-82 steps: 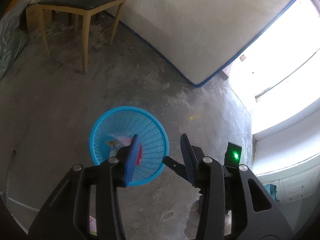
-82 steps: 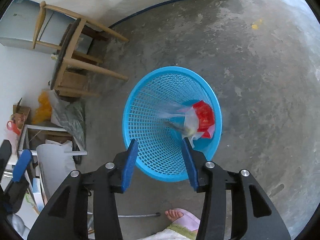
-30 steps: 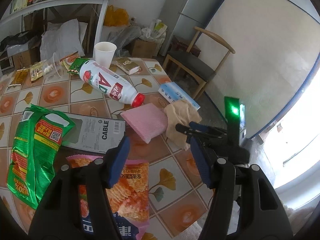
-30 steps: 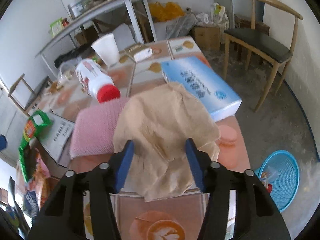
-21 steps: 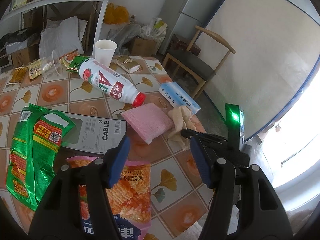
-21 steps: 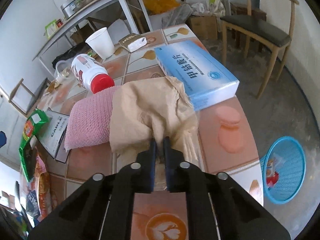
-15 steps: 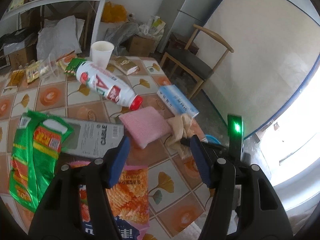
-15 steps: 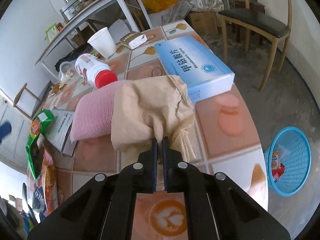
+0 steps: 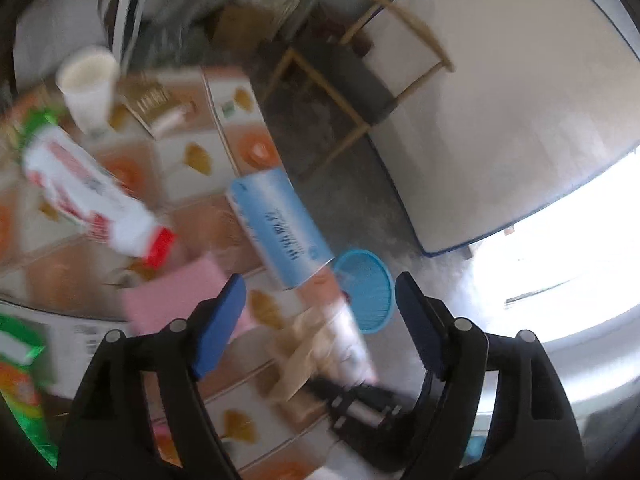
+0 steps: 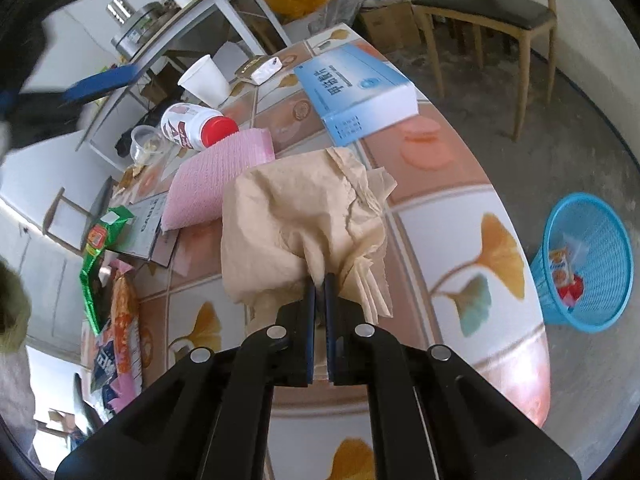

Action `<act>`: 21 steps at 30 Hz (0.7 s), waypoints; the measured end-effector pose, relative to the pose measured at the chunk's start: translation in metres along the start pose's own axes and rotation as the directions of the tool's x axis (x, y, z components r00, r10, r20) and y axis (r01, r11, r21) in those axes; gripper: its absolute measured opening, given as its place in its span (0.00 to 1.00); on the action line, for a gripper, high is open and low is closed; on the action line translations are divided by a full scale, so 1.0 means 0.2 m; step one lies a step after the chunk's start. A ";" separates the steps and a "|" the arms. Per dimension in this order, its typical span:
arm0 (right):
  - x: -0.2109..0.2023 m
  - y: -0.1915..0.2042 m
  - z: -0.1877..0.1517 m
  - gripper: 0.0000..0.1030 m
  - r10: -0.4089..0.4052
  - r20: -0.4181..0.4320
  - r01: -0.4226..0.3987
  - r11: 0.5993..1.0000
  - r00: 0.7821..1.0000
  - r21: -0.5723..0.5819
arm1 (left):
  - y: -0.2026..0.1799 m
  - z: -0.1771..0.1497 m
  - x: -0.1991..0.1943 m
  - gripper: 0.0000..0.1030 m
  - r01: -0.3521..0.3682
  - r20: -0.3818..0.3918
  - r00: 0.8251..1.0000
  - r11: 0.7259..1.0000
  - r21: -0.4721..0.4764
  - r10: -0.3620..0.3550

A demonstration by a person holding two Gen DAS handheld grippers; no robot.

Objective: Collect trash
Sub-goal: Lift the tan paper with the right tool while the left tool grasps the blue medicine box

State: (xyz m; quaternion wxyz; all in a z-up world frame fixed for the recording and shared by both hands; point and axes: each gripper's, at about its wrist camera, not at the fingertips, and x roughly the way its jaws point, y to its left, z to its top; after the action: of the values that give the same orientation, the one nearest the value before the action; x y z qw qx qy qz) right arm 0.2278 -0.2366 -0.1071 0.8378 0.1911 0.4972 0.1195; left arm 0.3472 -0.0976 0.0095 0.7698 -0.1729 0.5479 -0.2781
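A crumpled brown paper napkin (image 10: 296, 216) hangs just above the tiled table (image 10: 472, 240), and my right gripper (image 10: 320, 280) is shut on its near edge. The blurred left wrist view shows the same napkin (image 9: 304, 344) below my left gripper (image 9: 318, 312), whose jaws are opening with nothing between them. On the floor past the table's right edge stands a blue mesh basket (image 10: 588, 264) with a few wrappers inside; the blurred view also shows the basket (image 9: 366, 288).
On the table lie a pink cloth (image 10: 220, 172), a red-capped bottle (image 10: 196, 126), a white cup (image 10: 204, 80), a blue box (image 10: 356, 88), a green bag (image 10: 100, 248) and a chip bag (image 10: 120, 320). A wooden chair (image 10: 488, 12) stands behind.
My right gripper has shut on the napkin and drawn it up off the table toward the edge. My left gripper has swung fast to the right, and its jaws stand wider.
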 end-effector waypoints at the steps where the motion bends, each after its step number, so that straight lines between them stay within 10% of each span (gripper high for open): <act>1: 0.00 -0.01 0.00 0.05 0.006 0.002 -0.006 1.000 1.000 0.012 | 0.00 0.05 0.10 0.72 -0.002 -0.035 0.999 0.999 -0.033 0.001; 15: -0.02 -0.07 -0.03 0.05 0.066 0.005 -0.066 0.996 0.998 0.052 | -0.08 0.27 0.74 0.75 -0.320 -0.103 0.943 0.947 -0.034 0.315; 21: -0.02 -0.09 -0.03 0.05 0.085 0.007 -0.085 0.995 0.996 0.055 | -0.12 0.26 0.77 0.76 -0.454 -0.059 0.889 0.891 0.018 0.454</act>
State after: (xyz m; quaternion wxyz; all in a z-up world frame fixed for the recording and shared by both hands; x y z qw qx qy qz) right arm 0.2200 -0.2541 -0.1145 0.8276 0.2355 0.4897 0.1406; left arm 0.4284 -0.2139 -0.0737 0.7965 -0.0298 0.5961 -0.0968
